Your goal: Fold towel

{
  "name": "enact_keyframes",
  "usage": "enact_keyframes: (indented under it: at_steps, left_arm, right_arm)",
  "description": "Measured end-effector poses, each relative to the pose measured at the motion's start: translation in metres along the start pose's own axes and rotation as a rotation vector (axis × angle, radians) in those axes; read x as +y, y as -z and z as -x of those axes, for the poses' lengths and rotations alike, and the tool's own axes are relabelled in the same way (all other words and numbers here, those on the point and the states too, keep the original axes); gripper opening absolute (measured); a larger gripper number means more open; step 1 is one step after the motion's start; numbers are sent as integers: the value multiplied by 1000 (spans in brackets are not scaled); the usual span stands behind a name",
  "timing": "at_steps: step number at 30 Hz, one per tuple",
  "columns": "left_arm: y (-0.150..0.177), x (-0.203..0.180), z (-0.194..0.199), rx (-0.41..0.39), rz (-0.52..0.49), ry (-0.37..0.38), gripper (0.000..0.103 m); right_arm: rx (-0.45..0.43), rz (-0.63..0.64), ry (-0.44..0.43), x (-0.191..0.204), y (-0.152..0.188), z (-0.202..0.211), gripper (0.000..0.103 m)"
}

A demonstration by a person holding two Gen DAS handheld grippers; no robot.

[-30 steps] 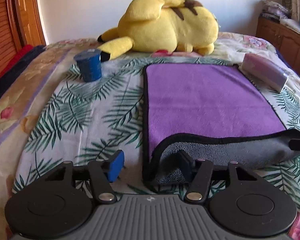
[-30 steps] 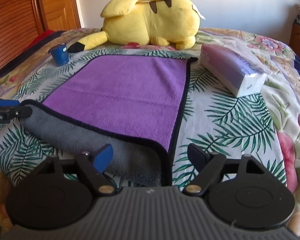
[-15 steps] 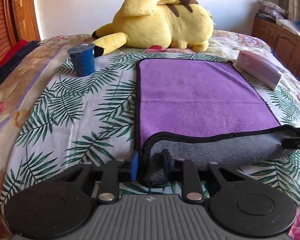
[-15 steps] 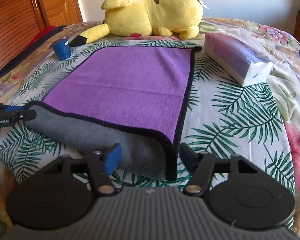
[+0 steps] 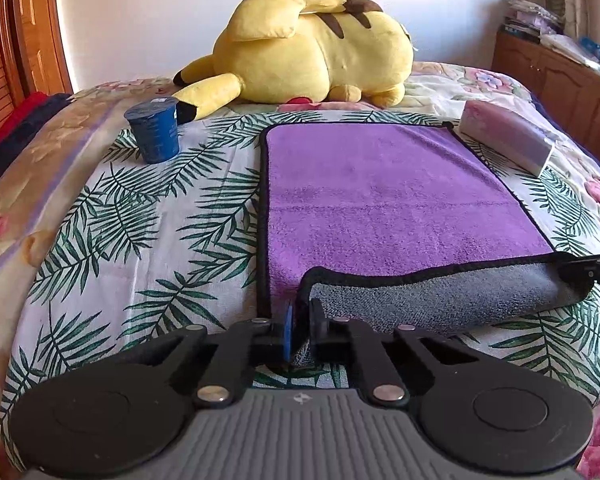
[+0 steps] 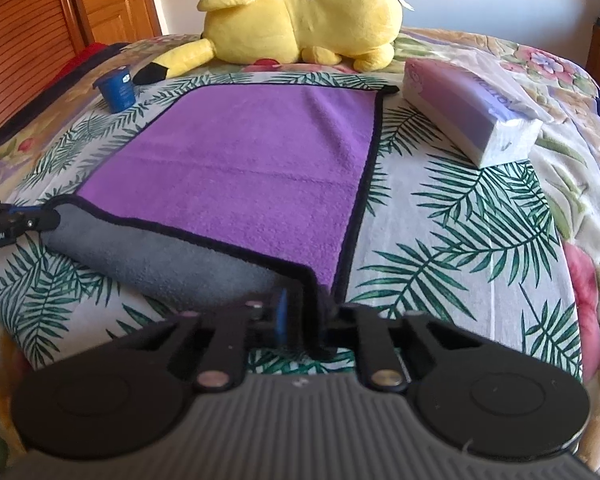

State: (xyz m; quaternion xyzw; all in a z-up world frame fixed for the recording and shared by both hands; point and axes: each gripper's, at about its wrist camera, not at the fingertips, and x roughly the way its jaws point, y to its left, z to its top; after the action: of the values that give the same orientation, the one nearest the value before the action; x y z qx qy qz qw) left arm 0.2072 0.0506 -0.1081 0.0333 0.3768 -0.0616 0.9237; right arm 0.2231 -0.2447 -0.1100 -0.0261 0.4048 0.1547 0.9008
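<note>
grippers (image 5: 300, 320) on towel (image 5: 380, 196), cup (image 5: 154, 130) aside

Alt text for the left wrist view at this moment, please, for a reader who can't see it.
The left gripper is shut on the near left corner of a purple towel, whose near edge is rolled over, grey side up. The towel lies on a leaf-print bedspread, with a blue cup, a yellow plush toy and a tissue pack beyond.

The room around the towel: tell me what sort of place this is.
Most likely a bedroom. The towel lies on a bed with a leaf-print quilt, a yellow plush toy rests at the far end, and a wooden cabinet stands against the wall.
</note>
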Motion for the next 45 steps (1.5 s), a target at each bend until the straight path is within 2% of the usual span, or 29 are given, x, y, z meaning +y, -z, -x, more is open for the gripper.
enact_keyframes:
  at_steps: [21,37,45]
  left_arm:
    - [-16,-8,30,-141,-34,22,5]
    - [-26,-6,46,-197,-24,26,5]
    - [-31,-5,41,-199,-17,33,5]
  right_arm:
    - [-139,6,-24,-2,-13,21,4]
    - [-224,8,-46,-2,-21,39,4]
    - [-247,26,-50,-1,-25,39,3]
